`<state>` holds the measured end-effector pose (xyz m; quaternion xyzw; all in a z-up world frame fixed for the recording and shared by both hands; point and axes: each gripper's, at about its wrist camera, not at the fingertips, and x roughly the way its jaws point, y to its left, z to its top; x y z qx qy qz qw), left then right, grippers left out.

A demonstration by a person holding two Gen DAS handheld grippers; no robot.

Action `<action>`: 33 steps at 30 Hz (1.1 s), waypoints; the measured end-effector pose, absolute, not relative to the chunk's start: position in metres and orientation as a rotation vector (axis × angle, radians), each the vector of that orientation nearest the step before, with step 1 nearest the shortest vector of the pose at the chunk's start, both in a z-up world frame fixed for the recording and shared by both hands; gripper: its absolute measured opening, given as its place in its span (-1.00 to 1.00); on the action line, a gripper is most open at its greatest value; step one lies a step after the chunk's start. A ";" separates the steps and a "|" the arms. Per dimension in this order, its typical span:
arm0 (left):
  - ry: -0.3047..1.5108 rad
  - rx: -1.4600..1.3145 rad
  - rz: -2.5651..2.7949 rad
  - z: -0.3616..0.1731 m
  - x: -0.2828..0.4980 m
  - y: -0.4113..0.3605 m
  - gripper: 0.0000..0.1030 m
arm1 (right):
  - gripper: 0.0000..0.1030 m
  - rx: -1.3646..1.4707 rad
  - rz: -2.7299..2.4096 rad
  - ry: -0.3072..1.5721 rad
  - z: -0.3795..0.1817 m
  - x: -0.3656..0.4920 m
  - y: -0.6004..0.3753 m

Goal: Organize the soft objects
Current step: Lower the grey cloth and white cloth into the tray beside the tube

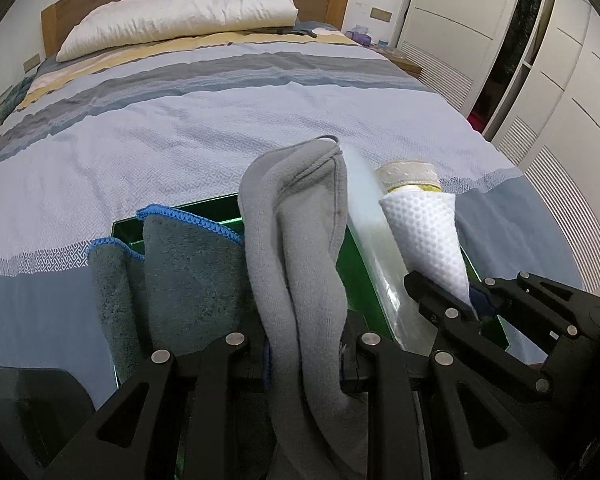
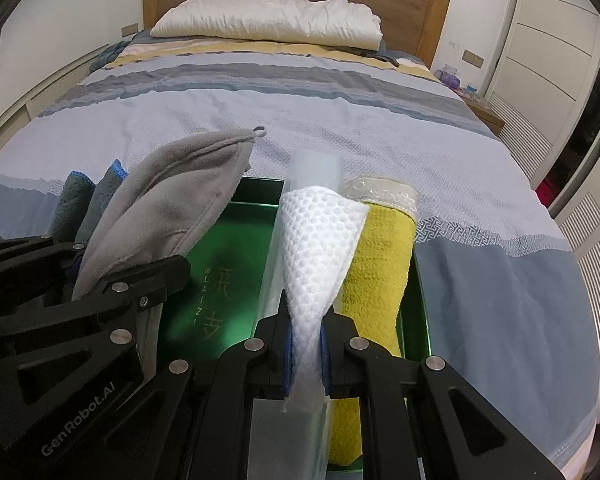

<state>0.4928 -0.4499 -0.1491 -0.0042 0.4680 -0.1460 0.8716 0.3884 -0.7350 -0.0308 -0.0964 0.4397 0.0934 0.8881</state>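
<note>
A green box point(image 1: 220, 210) lies on the striped bedspread, split lengthwise by a clear divider point(image 1: 374, 236). My left gripper point(image 1: 306, 356) is shut on a grey fleece cloth point(image 1: 296, 240) that stands upright over the box's left half. A dark towel with blue edging point(image 1: 188, 268) leans beside it on the left. My right gripper point(image 2: 306, 344) is shut on a white mesh cloth point(image 2: 320, 248), held upright over the divider point(image 2: 312, 168). A rolled yellow towel point(image 2: 376, 264) lies in the right compartment. The left gripper point(image 2: 96, 276) and grey cloth point(image 2: 172, 208) show at the left.
The green box floor point(image 2: 228, 256) between the grey cloth and the divider is bare. A white pillow point(image 2: 268, 20) lies against the wooden headboard point(image 2: 432, 8). White wardrobe doors point(image 1: 452, 20) stand to the right, and a bedside table point(image 2: 488, 116) holds small items.
</note>
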 end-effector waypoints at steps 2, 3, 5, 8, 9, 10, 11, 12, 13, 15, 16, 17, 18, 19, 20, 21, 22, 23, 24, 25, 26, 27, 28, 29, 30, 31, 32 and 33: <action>0.979 -0.011 -0.306 -0.150 0.494 -0.450 -0.66 | -0.80 -0.203 0.196 0.914 -0.031 0.389 -0.734; 0.980 -0.013 -0.305 -0.150 0.495 -0.449 -0.66 | -0.80 -0.203 0.198 0.916 -0.031 0.389 -0.734; 0.982 -0.016 -0.307 -0.151 0.495 -0.449 -0.66 | -0.80 -0.202 0.197 0.915 -0.032 0.390 -0.735; 0.982 -0.017 -0.304 -0.151 0.498 -0.450 -0.66 | -0.79 -0.207 0.195 0.918 -0.033 0.392 -0.734; 0.981 -0.016 -0.301 -0.151 0.499 -0.450 -0.65 | -0.79 -0.210 0.195 0.918 -0.034 0.392 -0.734; 0.978 -0.013 -0.297 -0.151 0.499 -0.450 -0.60 | -0.78 -0.210 0.196 0.918 -0.034 0.393 -0.734; 0.976 -0.014 -0.298 -0.151 0.499 -0.450 -0.60 | -0.78 -0.208 0.196 0.917 -0.034 0.393 -0.735; 0.978 -0.016 -0.300 -0.152 0.499 -0.450 -0.58 | -0.77 -0.206 0.197 0.916 -0.034 0.394 -0.734; 0.982 -0.019 -0.305 -0.152 0.500 -0.450 -0.55 | -0.77 -0.204 0.197 0.916 -0.034 0.394 -0.734; 0.980 -0.019 -0.303 -0.152 0.501 -0.450 -0.42 | -0.76 -0.202 0.197 0.917 -0.035 0.395 -0.735; 0.979 -0.022 -0.304 -0.153 0.500 -0.450 -0.30 | -0.76 -0.201 0.198 0.916 -0.035 0.395 -0.735; 0.979 -0.024 -0.305 -0.153 0.500 -0.450 -0.26 | -0.76 -0.202 0.197 0.916 -0.036 0.395 -0.736; 0.980 -0.027 -0.305 -0.153 0.500 -0.450 -0.17 | -0.76 -0.203 0.197 0.917 -0.036 0.395 -0.736; 0.981 -0.030 -0.304 -0.153 0.500 -0.449 -0.06 | -0.75 -0.205 0.196 0.918 -0.036 0.395 -0.736; 0.978 -0.031 -0.302 -0.152 0.501 -0.449 0.01 | -0.74 -0.207 0.196 0.919 -0.036 0.396 -0.736; 0.975 -0.030 -0.299 -0.151 0.501 -0.448 0.16 | -0.70 -0.206 0.197 0.919 -0.036 0.396 -0.736; 0.972 -0.032 -0.297 -0.150 0.501 -0.448 0.28 | -0.66 -0.205 0.198 0.920 -0.035 0.396 -0.736; 0.970 -0.033 -0.295 -0.149 0.501 -0.448 0.28 | -0.62 -0.202 0.200 0.920 -0.035 0.396 -0.737; 0.970 -0.033 -0.291 -0.148 0.502 -0.448 0.29 | -0.54 -0.197 0.204 0.919 -0.035 0.396 -0.737; 0.971 -0.035 -0.287 -0.148 0.502 -0.447 0.31 | -0.44 -0.195 0.206 0.920 -0.035 0.396 -0.737; 0.975 -0.039 -0.289 -0.147 0.502 -0.447 0.33 | -0.37 -0.191 0.209 0.921 -0.035 0.396 -0.737; 0.976 -0.043 -0.292 -0.147 0.502 -0.446 0.39 | -0.33 -0.190 0.212 0.922 -0.035 0.395 -0.738; 0.975 -0.048 -0.293 -0.146 0.502 -0.445 0.42 | -0.32 -0.188 0.214 0.922 -0.035 0.395 -0.738; 0.974 -0.058 -0.300 -0.145 0.502 -0.445 0.42 | -0.32 -0.189 0.214 0.921 -0.034 0.395 -0.739; 0.975 -0.064 -0.305 -0.144 0.502 -0.444 0.42 | -0.30 -0.189 0.214 0.921 -0.034 0.394 -0.740; 0.973 -0.066 -0.307 -0.143 0.502 -0.444 0.43 | -0.23 -0.188 0.215 0.922 -0.034 0.394 -0.740; 0.965 -0.062 -0.307 -0.141 0.502 -0.444 0.44 | -0.18 -0.185 0.217 0.922 -0.034 0.394 -0.741; 0.960 -0.059 -0.307 -0.140 0.501 -0.445 0.48 | -0.09 -0.179 0.220 0.921 -0.033 0.394 -0.742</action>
